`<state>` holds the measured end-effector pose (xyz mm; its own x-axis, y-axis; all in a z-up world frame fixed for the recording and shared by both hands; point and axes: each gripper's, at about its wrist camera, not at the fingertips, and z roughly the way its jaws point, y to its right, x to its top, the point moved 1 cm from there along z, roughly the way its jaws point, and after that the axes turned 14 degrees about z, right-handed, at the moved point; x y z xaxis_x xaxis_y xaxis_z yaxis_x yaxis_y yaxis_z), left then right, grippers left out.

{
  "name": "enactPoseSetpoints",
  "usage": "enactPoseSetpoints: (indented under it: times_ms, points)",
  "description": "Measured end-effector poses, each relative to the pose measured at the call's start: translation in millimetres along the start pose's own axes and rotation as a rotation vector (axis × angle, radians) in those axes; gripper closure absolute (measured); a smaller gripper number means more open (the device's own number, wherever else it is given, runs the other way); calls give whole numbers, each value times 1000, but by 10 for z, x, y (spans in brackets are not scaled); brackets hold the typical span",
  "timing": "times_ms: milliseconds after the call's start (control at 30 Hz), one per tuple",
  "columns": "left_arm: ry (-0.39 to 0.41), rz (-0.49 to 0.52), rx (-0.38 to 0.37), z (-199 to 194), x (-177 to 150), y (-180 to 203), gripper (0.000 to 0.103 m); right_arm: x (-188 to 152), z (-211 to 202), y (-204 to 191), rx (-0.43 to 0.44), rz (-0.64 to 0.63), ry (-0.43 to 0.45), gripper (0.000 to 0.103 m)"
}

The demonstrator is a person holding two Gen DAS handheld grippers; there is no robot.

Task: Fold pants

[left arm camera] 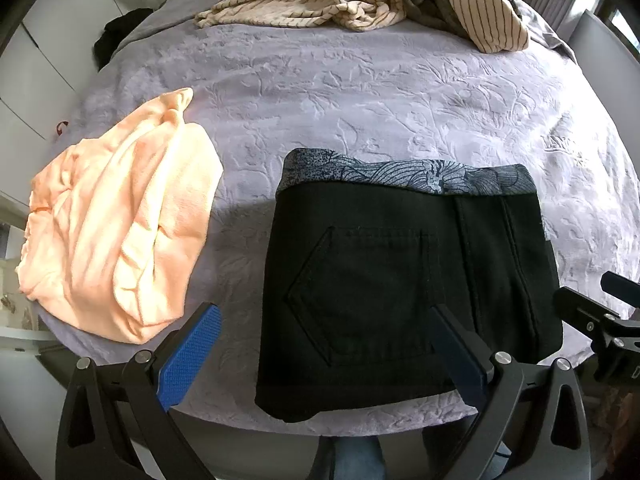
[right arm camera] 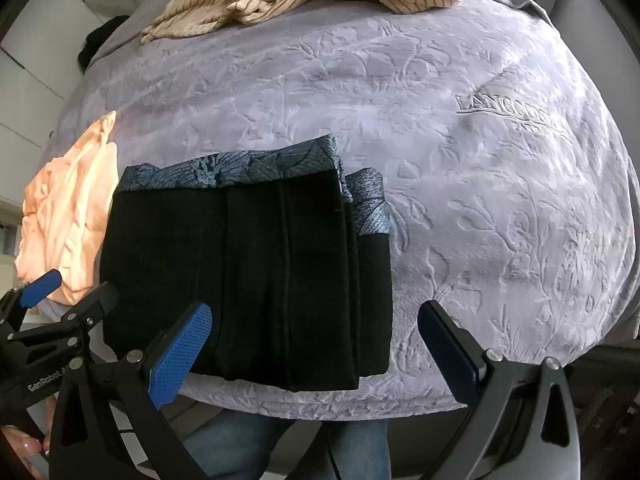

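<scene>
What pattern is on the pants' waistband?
Blue-grey leaf or floral line print on the waistband; the pants are otherwise plain black. Clearest in the left wrist view.

Black pants (left arm camera: 400, 280) had a blue-grey floral-print band; beside them lay a peach garment (left arm camera: 120, 232), all on a lavender embossed-leaf bedspread (left arm camera: 360, 92).

The left black metal two-finger gripper (left arm camera: 326, 354) carried blue diamond-textured pads on its fingers (left arm camera: 192, 356), with silver round screws at the pivots. The matching right gripper (right arm camera: 316, 354) looked alike. White "GenRobot" lettering marked one arm. Blue jeans (right arm camera: 352, 452) covered the person's legs.
</scene>
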<state>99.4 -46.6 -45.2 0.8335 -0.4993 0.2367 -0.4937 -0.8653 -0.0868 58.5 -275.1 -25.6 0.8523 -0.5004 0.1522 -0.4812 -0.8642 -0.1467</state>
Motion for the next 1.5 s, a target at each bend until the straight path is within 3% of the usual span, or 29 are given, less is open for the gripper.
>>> enactPoseSetpoints:
  times_ms: [1500]
  points:
    - [7, 23, -3, 53, 24, -26, 0, 2, 4, -82, -42, -5, 14, 0]
